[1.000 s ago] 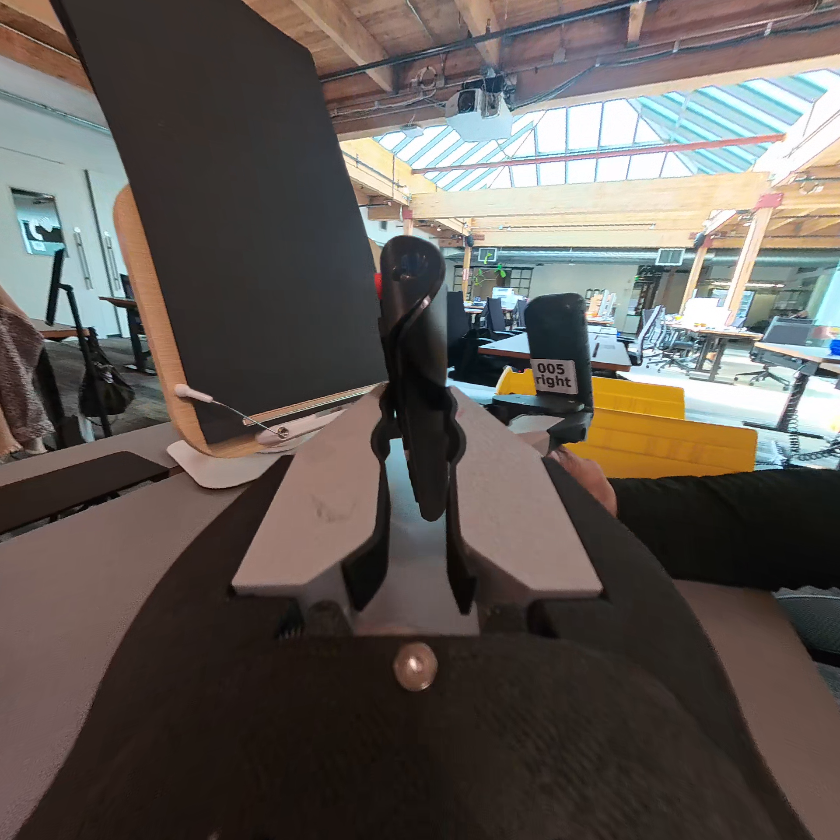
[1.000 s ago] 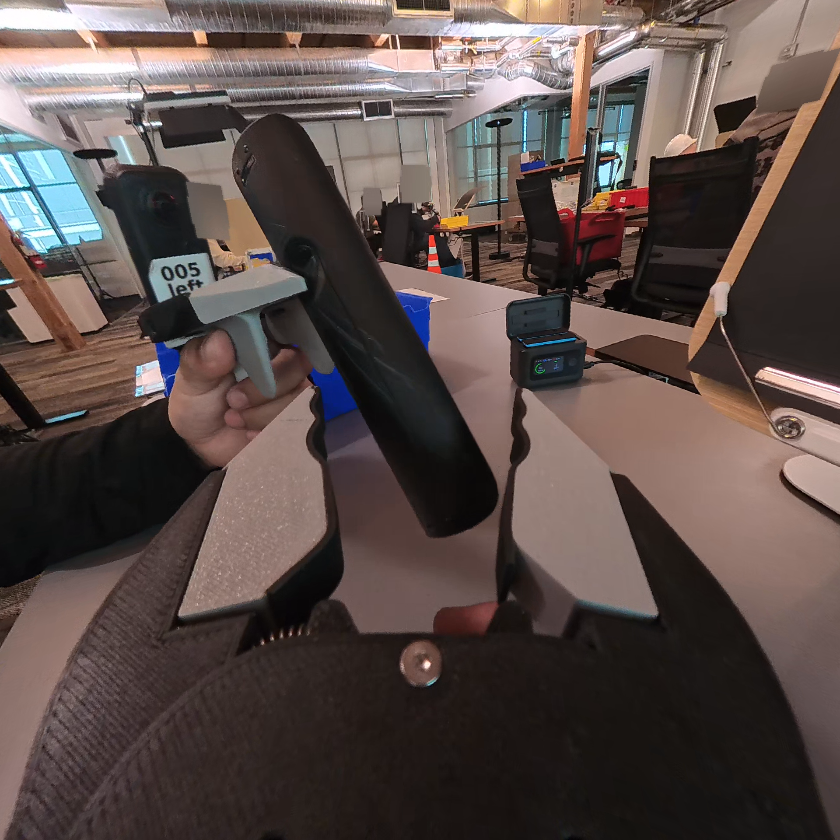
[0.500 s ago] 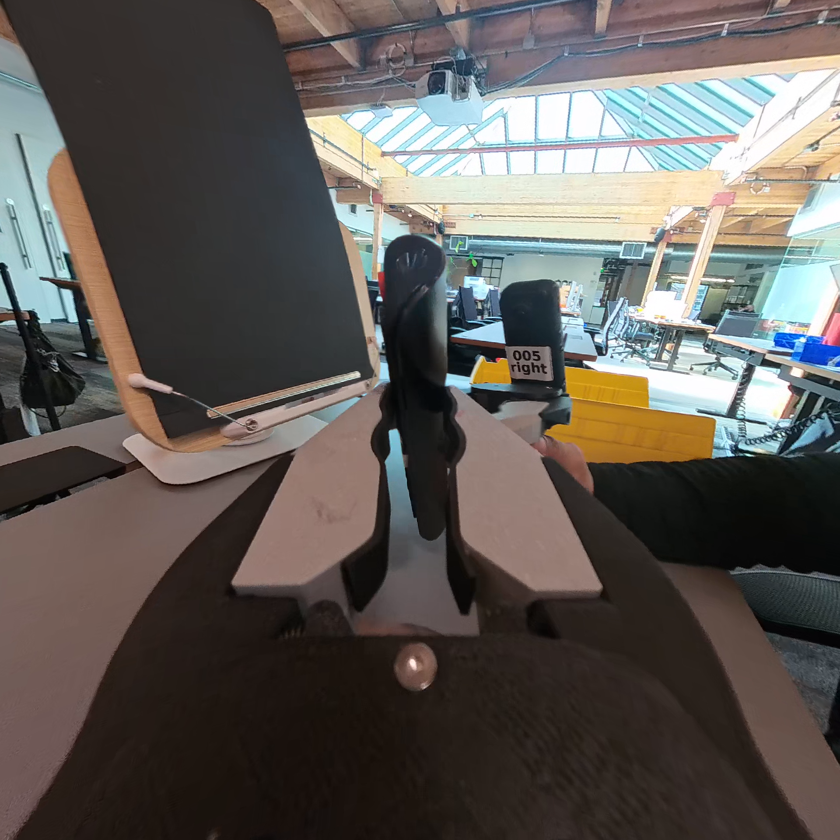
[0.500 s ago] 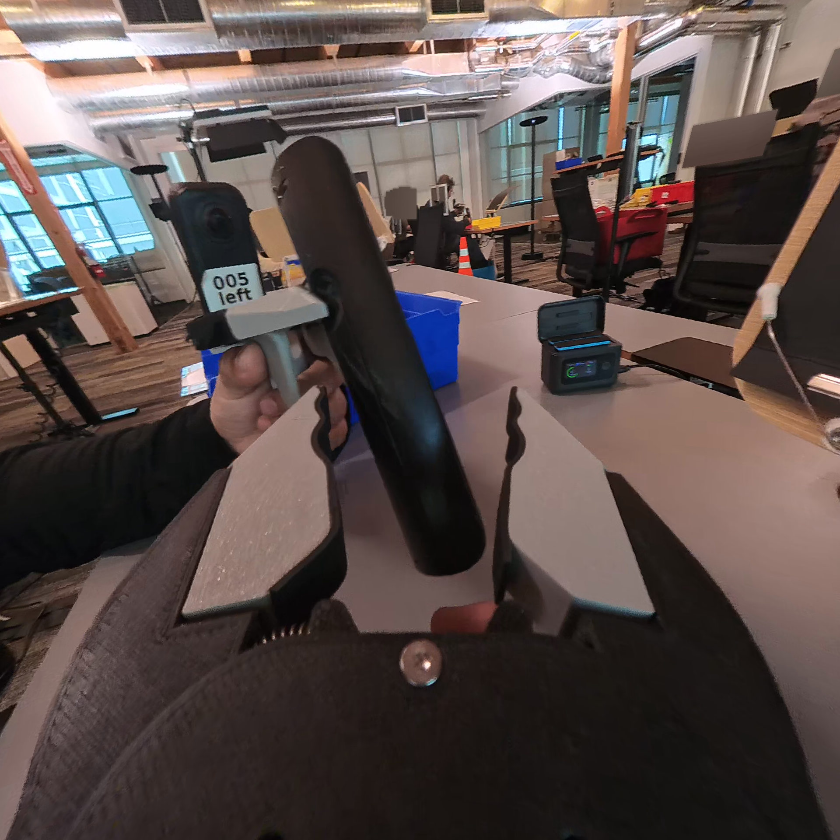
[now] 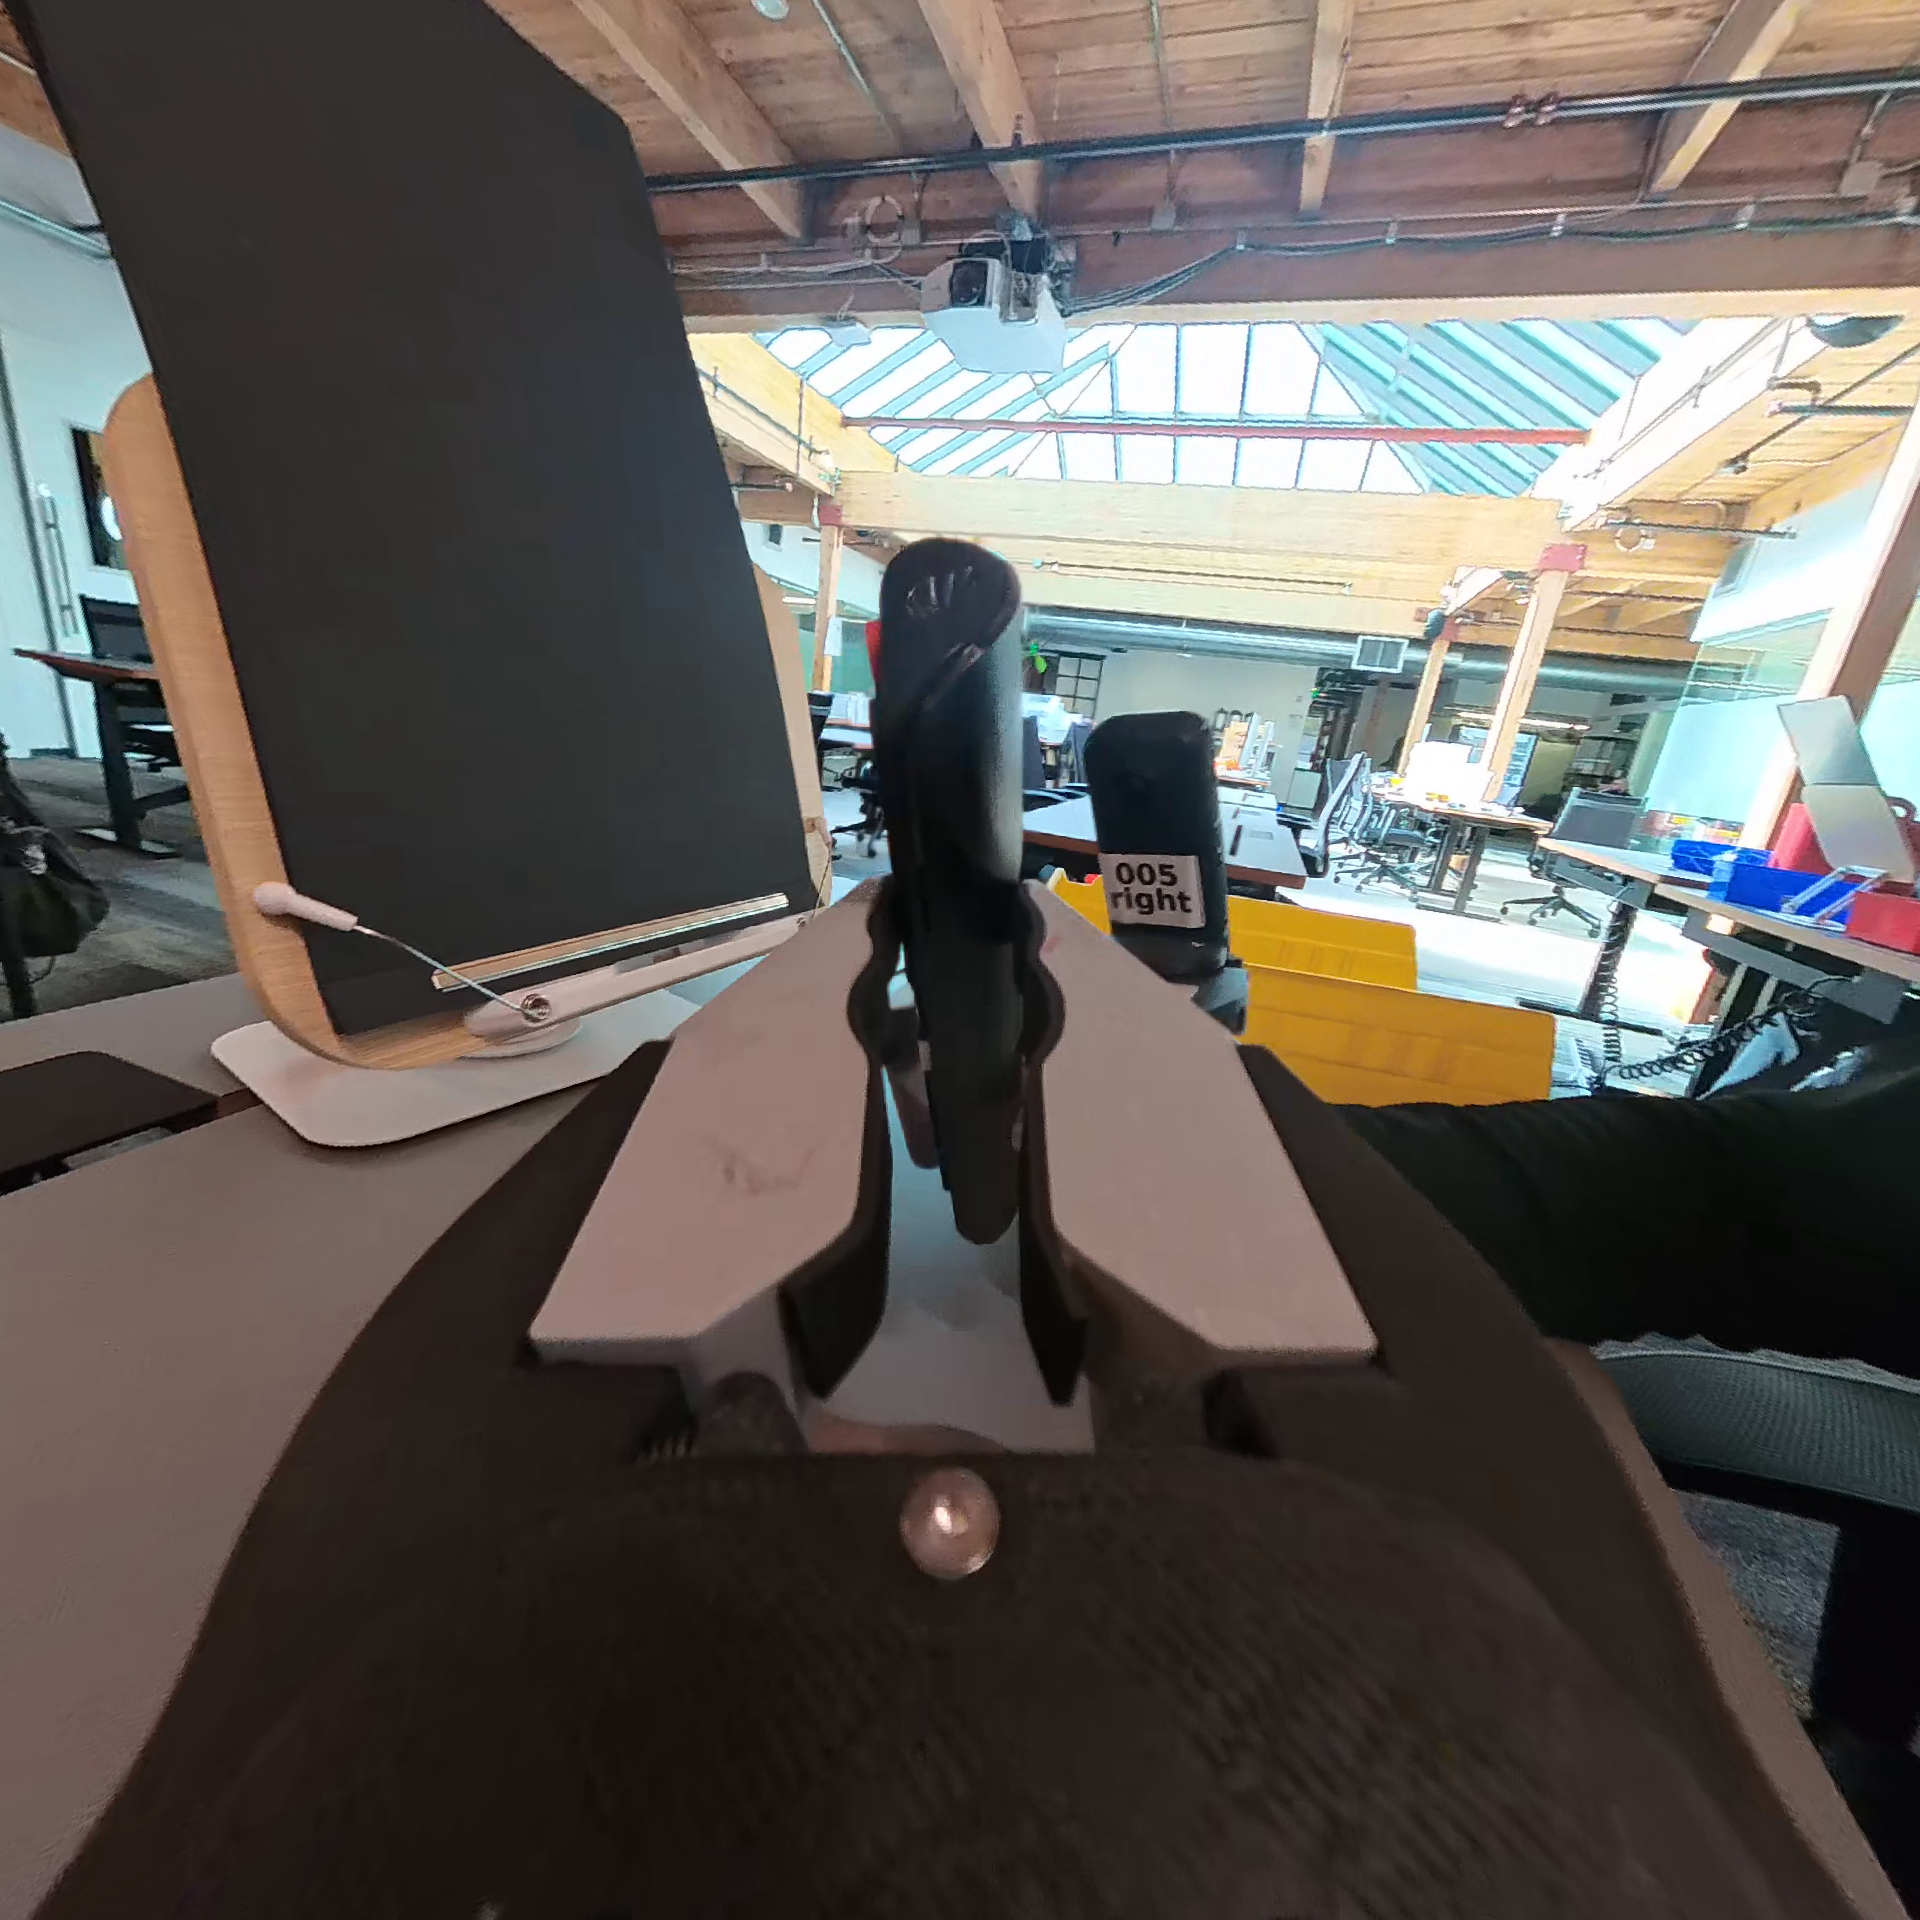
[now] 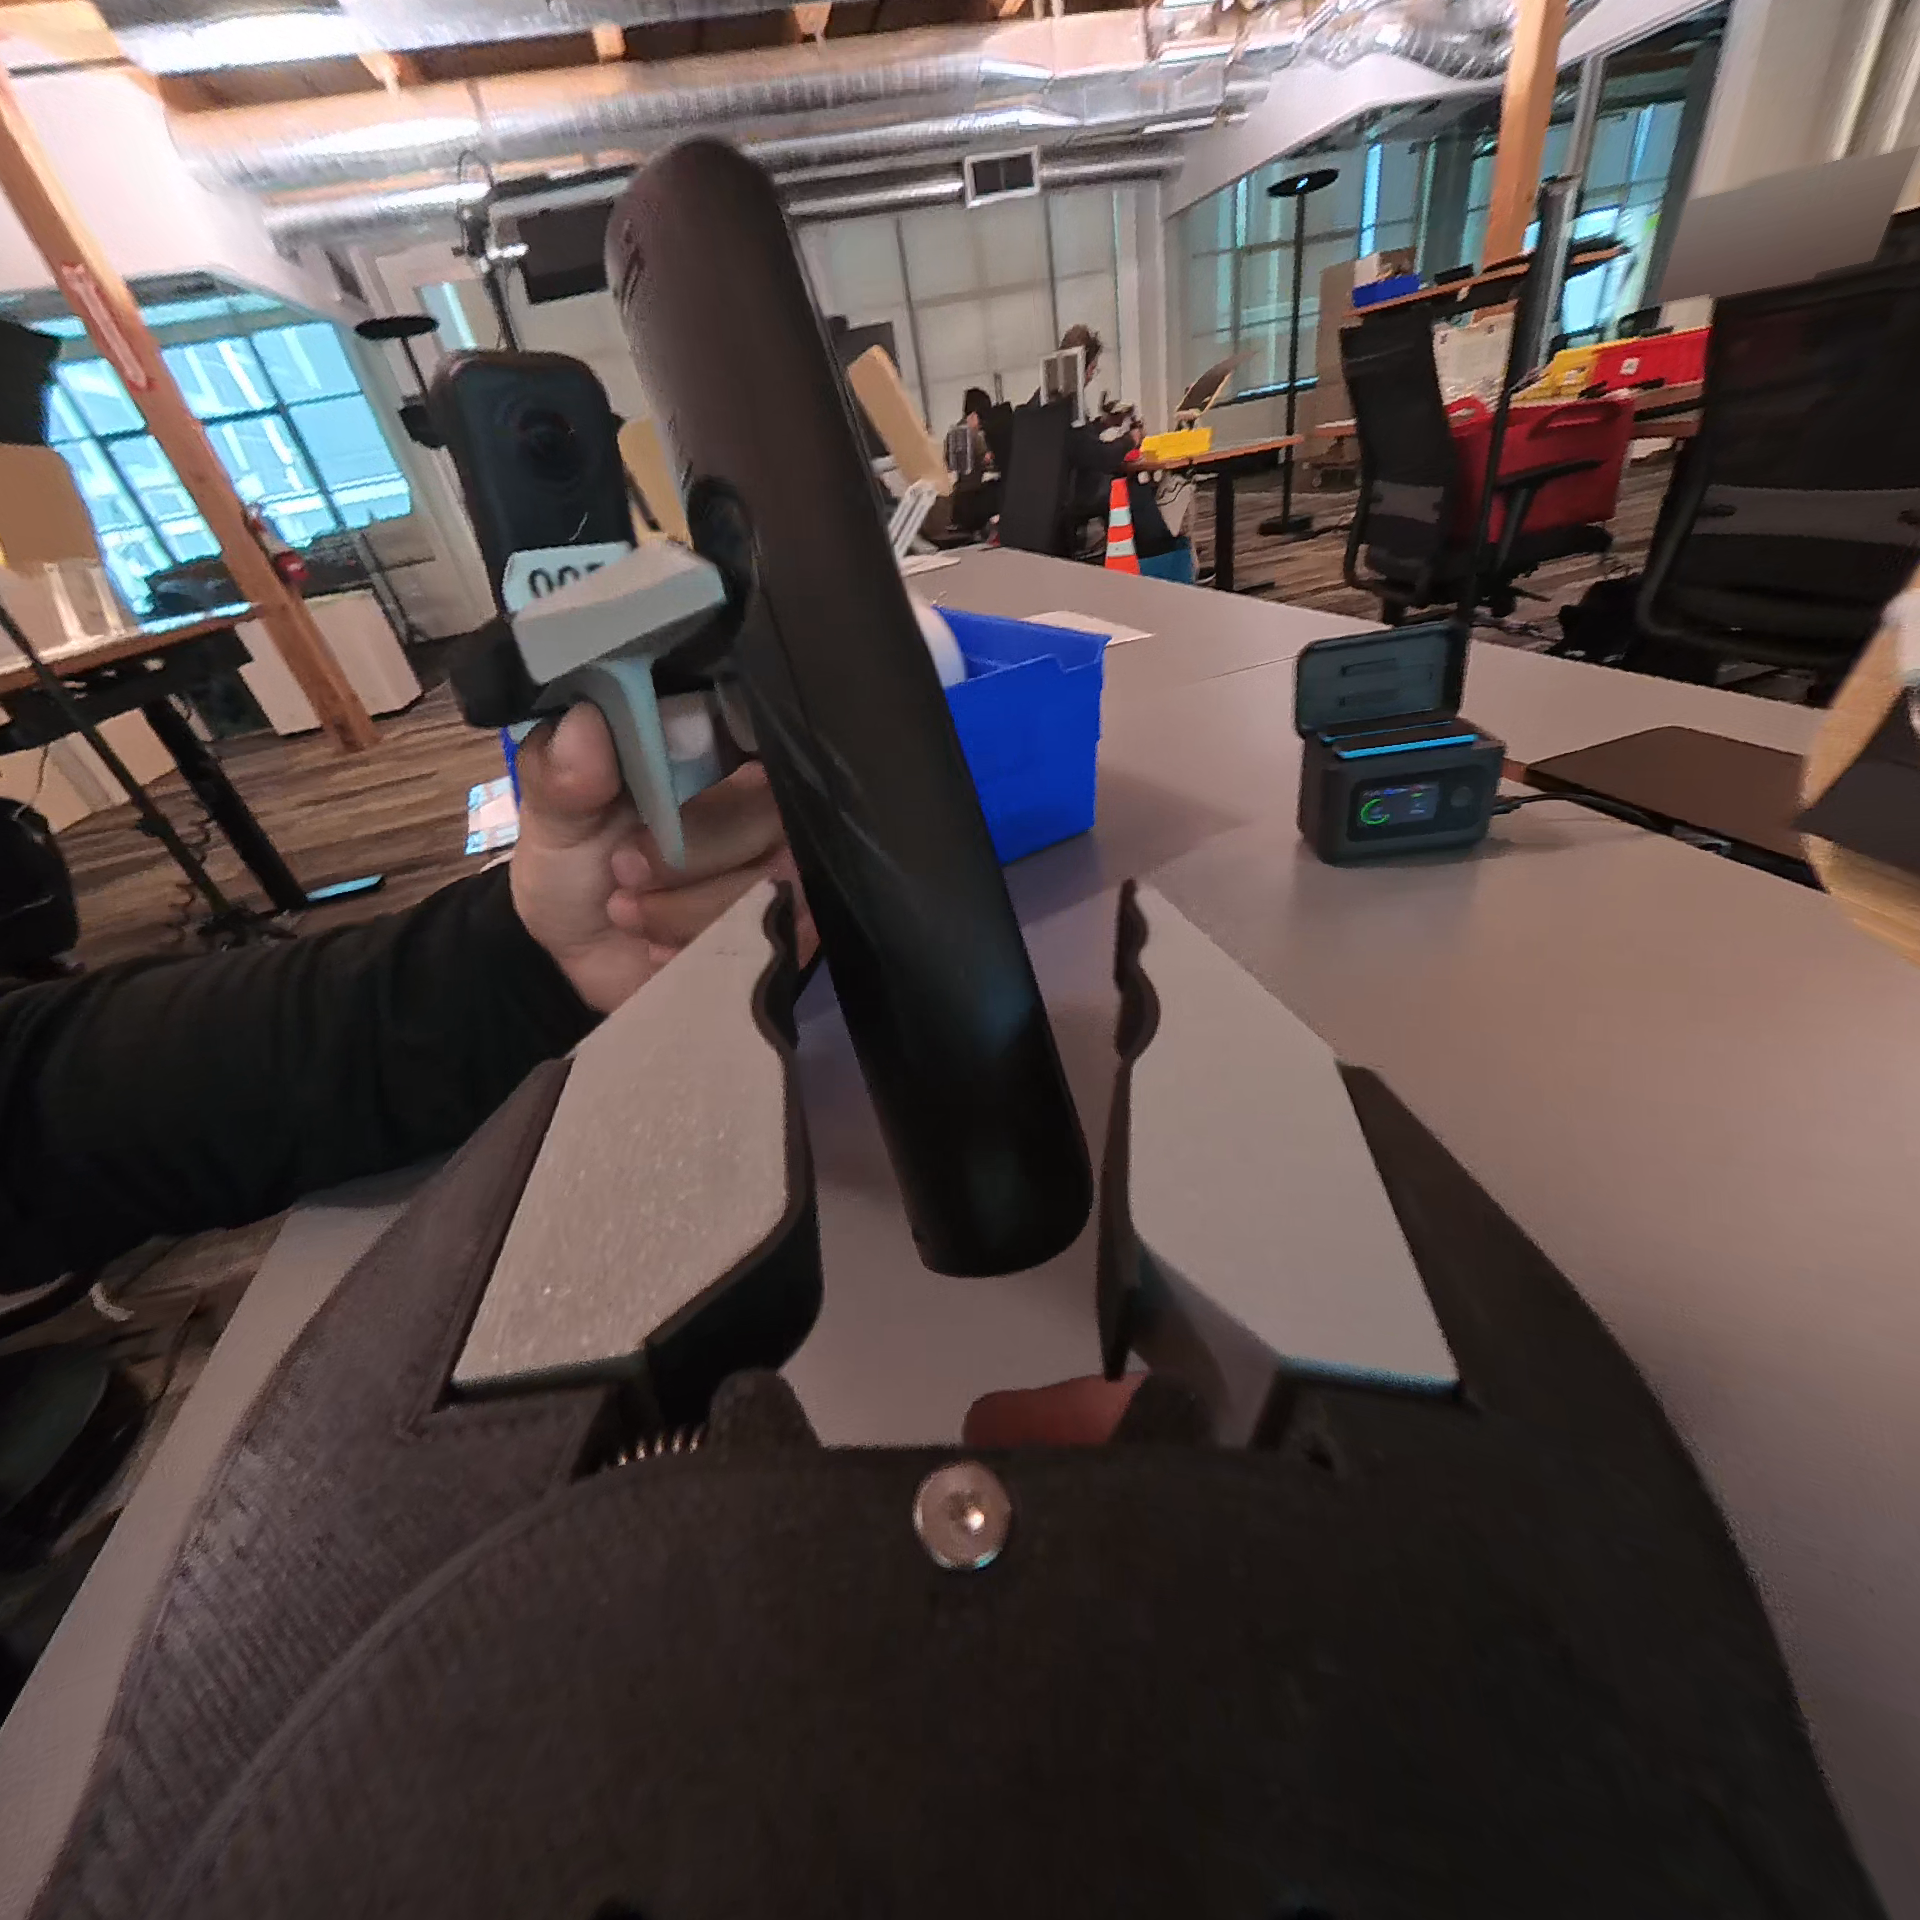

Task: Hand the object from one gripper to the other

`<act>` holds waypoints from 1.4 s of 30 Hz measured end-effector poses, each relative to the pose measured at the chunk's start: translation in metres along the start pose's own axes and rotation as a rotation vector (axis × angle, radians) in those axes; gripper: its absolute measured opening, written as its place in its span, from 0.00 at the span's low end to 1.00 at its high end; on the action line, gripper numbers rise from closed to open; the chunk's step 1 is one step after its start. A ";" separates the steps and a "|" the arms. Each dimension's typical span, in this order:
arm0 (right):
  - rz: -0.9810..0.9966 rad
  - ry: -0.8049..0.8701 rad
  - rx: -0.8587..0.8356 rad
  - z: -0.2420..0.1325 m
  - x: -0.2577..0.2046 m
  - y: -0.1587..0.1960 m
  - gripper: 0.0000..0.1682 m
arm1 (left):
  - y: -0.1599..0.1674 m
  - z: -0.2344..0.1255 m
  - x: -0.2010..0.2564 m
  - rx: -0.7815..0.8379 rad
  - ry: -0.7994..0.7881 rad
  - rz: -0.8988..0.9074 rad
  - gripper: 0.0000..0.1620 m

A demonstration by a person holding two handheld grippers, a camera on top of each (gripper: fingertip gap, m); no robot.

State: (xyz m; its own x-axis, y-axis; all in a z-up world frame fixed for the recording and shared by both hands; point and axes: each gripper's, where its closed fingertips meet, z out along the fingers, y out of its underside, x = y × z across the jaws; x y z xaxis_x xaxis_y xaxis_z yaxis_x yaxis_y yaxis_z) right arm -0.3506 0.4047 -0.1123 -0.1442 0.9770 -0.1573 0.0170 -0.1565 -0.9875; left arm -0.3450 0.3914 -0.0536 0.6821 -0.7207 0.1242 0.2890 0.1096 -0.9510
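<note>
Your left gripper (image 5: 956, 987) is clamped on the black handle-shaped object (image 6: 831, 748), held above the grey table (image 6: 1558, 1039). Its lower end hangs inside your right gripper (image 6: 956, 935), whose jaws gape (not touching). Centre it, squeeze, then release left.

Light: bright daylight from the skylight (image 5: 1195, 416) and windows (image 6: 239, 436).
Glare: floor beyond the yellow bins (image 5: 1351, 987) washed out.
Blur: right wrist view smeared at its edges.
Distortion: wide-angle bending.
</note>
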 end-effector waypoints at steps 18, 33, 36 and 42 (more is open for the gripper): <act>-0.529 0.435 -0.203 -0.023 0.041 -0.002 0.17 | 0.001 -0.014 -0.051 0.017 -0.299 -0.053 0.30; -1.710 0.856 -0.364 -0.027 0.034 -0.020 0.13 | 0.025 -0.004 -0.048 -0.022 -0.149 -0.519 0.58; -1.638 0.815 -0.449 -0.022 0.046 -0.002 0.13 | 0.033 -0.004 -0.043 -0.076 -0.105 -0.550 0.13; -1.673 0.795 -0.470 -0.022 0.058 0.006 0.13 | 0.070 -0.005 -0.038 -0.286 -0.101 -0.602 0.15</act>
State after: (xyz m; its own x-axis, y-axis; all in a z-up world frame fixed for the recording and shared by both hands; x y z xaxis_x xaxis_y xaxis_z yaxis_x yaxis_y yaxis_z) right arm -0.3375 0.4634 -0.1273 0.1238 -0.0816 0.9889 0.6092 0.7929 -0.0109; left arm -0.3540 0.4230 -0.1266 0.5215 -0.5303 0.6684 0.4584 -0.4866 -0.7437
